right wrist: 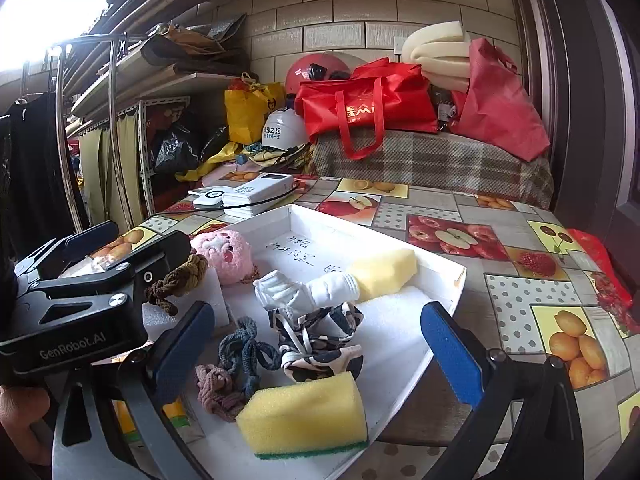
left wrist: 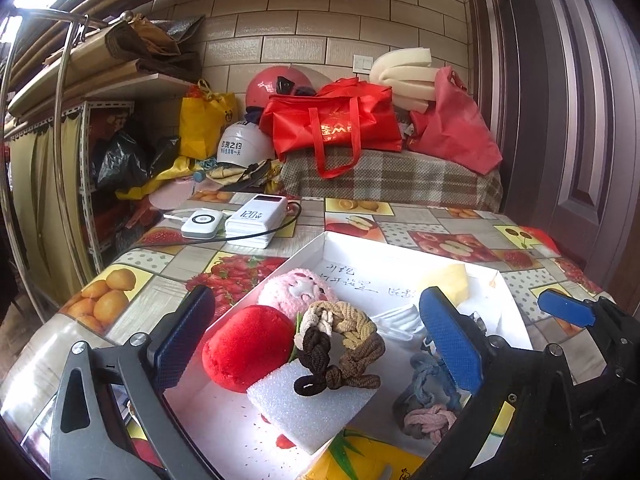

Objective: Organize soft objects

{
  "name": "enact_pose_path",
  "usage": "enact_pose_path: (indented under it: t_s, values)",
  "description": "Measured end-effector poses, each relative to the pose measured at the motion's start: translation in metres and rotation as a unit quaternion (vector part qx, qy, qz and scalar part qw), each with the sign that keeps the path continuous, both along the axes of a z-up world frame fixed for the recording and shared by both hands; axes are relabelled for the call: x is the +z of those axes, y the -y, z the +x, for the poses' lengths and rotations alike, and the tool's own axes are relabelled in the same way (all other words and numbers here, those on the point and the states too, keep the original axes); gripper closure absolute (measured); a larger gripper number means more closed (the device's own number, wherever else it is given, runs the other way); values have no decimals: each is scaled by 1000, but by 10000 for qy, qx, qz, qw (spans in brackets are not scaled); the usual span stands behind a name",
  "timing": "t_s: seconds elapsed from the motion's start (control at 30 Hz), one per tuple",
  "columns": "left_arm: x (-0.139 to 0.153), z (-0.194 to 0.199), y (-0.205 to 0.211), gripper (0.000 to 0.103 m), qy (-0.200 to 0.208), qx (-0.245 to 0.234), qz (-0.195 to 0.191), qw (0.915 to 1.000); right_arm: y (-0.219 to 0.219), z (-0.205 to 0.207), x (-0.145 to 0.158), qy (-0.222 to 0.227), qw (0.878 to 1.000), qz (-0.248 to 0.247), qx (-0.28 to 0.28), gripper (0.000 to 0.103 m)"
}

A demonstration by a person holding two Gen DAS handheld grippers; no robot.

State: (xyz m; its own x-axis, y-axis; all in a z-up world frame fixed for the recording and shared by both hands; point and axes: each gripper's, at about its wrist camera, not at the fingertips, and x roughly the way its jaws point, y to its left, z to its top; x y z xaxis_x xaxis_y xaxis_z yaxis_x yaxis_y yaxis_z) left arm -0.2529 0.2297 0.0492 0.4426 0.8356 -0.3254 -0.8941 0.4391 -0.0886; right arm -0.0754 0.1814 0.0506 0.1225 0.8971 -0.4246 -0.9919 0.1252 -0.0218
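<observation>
Fruit-print oilcloth covers the table, where a white tray already holds the soft things: fuzzy pink ball, red plush pad, braided hair ties, yellow sponge, foam block. Left gripper and right gripper both gape wide, holding nothing; sorting seems nearly finished

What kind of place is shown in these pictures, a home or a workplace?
Probably a lived-in home, perhaps a storage corner. The table wears a fruit-printed plastic tablecloth, red fabric shopping bags sit piled on a plaid-covered bench, and a white helmet lies among clutter.
</observation>
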Motion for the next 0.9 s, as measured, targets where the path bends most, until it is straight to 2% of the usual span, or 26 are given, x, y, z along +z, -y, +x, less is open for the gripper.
enact_pose_path:
  t_s: [0.2,0.37,0.6,0.8,0.9]
  values:
    - [-2,-8,6,0,65,26,-257,9996,17,-9,3,206,9996,210,2,0]
    - [-4,-7,21,0,-44,-89,-401,9991,37,-9,4,81,9997,212,52,0]
    - [-5,1,55,0,-326,-302,-309,9985,77,-2,5,15,9995,291,-76,0]
    - [-3,10,86,0,-619,-428,-24,9972,135,-1,15,250,9959,790,-350,0]
    - [0,14,104,0,-714,-511,169,9960,172,5,28,259,9864,1449,-735,0]
